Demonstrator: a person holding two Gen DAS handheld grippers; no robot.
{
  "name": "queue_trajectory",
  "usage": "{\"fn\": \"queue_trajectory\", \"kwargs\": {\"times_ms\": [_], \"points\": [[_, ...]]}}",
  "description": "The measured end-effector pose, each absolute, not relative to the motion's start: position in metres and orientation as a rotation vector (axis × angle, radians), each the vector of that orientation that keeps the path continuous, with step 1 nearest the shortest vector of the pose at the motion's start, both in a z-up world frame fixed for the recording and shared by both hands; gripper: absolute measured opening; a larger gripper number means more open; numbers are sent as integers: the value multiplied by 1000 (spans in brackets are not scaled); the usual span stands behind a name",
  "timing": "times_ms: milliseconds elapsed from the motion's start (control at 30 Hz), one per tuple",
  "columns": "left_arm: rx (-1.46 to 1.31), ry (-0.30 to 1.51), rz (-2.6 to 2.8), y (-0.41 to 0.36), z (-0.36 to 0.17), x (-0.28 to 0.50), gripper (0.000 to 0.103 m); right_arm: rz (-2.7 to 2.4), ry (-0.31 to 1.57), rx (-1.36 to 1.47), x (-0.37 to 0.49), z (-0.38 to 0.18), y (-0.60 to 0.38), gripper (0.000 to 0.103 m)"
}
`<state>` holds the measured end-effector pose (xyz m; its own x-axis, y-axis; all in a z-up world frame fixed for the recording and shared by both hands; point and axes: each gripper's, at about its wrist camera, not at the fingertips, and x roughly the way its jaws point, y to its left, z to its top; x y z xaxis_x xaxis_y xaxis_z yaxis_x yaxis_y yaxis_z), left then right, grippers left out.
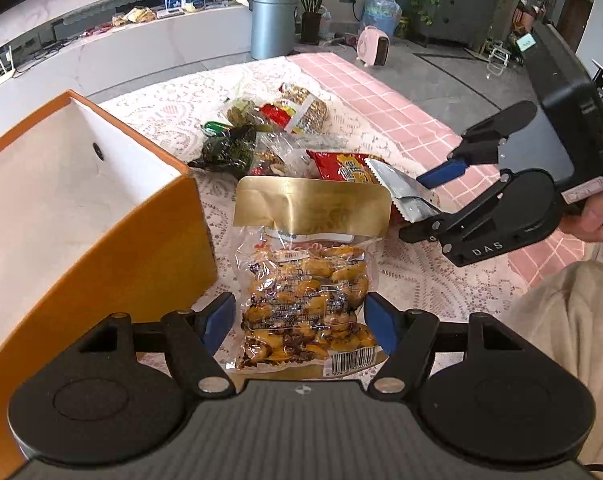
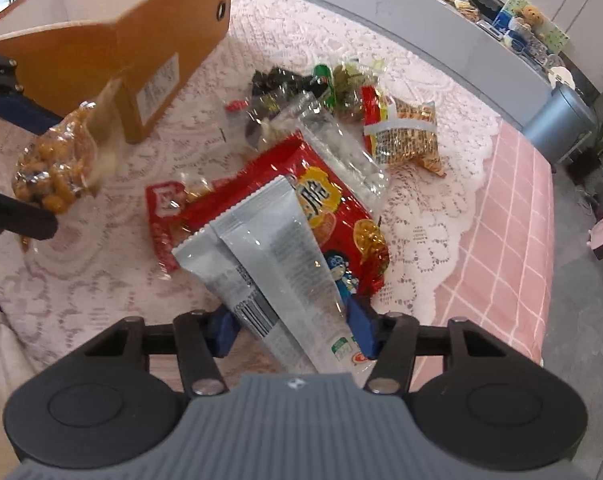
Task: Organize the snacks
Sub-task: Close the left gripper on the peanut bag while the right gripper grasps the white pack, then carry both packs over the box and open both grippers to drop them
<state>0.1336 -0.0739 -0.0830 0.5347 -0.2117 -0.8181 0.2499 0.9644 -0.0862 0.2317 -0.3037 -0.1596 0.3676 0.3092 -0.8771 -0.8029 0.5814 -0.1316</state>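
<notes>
My left gripper (image 1: 300, 322) is shut on a clear bag of yellow-brown snacks with a gold top (image 1: 305, 280), held just right of the open orange box (image 1: 101, 216). The same bag (image 2: 57, 160) shows in the right wrist view in front of the box (image 2: 113, 36). My right gripper (image 2: 291, 330) is shut on a red snack packet with a silver back (image 2: 277, 264), lifted above the pile. It also appears in the left wrist view (image 1: 425, 196) gripping that packet (image 1: 349, 170).
A pile of snack bags (image 2: 333, 120) lies on the white lace cloth (image 2: 421, 208) over a pink checked tablecloth (image 2: 509, 240). The box's white inside (image 1: 61, 184) shows nothing in it. The table's edge runs along the right.
</notes>
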Motion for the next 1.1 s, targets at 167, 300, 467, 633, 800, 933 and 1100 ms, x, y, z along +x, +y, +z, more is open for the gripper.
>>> {"fn": "queue_trajectory", "kwargs": {"times_ms": [167,300,467,633,800,933,1100], "points": [[32,930,-271,-67,-68,122,81,761,955,-528,218,-138,-302,50],[25,888,-262,-61,-54,109,81,700,946,-452,205,-120,-302,49],[-2,838,-220,-47,-32,96,81,616,920,-361,185,-93,-300,49],[-38,787,-143,-21,-8,84,81,621,867,-223,161,-63,-291,48],[-82,754,-80,7,10,72,81,676,842,-145,142,-41,-258,48],[-106,720,-27,26,21,71,81,726,805,-129,135,-24,-228,48],[-157,705,44,55,26,76,81,781,777,-133,133,-5,-186,48]]}}
